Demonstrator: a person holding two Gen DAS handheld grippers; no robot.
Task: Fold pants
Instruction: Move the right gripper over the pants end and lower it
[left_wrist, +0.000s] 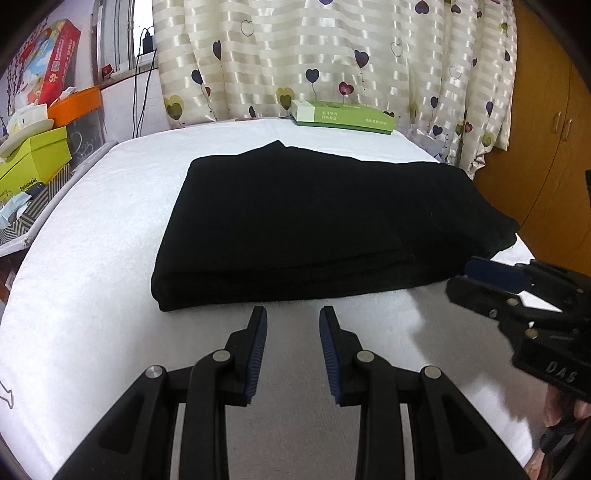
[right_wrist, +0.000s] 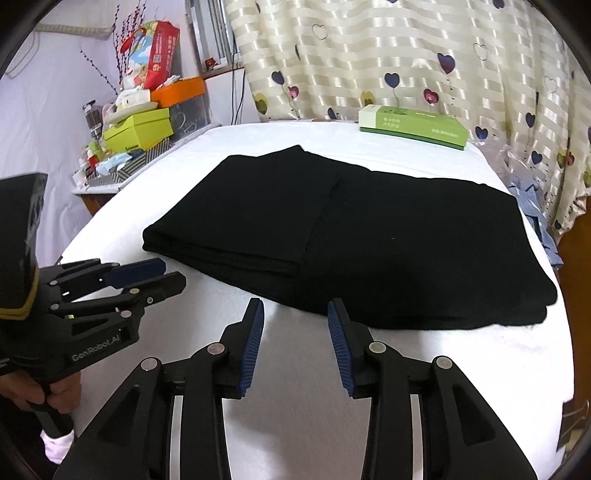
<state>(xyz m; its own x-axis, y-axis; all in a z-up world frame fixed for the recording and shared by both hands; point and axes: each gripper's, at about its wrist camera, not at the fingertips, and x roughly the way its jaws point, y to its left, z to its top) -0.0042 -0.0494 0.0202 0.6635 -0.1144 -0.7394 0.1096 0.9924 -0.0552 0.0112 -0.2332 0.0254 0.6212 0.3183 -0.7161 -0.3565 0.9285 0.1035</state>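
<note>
Black pants (left_wrist: 314, 225) (right_wrist: 351, 240) lie folded into a flat stack on the white table (left_wrist: 92, 277) (right_wrist: 295, 369). My left gripper (left_wrist: 293, 314) stands open just short of the stack's near edge, nothing between its fingers. The right gripper (right_wrist: 295, 306) is open too, at the near edge further right, holding nothing. Each gripper shows in the other's view: the right gripper (left_wrist: 461, 275) by the pants' right corner, the left gripper (right_wrist: 173, 271) near the left corner, both off the cloth.
A green box (left_wrist: 343, 116) (right_wrist: 413, 127) lies at the table's far edge before a heart-print curtain (left_wrist: 332, 55). Stacked boxes and clutter (left_wrist: 37, 147) (right_wrist: 136, 122) fill a shelf to the left. A wooden cabinet (left_wrist: 546, 147) stands right. A hand (right_wrist: 40, 391) grips the left handle.
</note>
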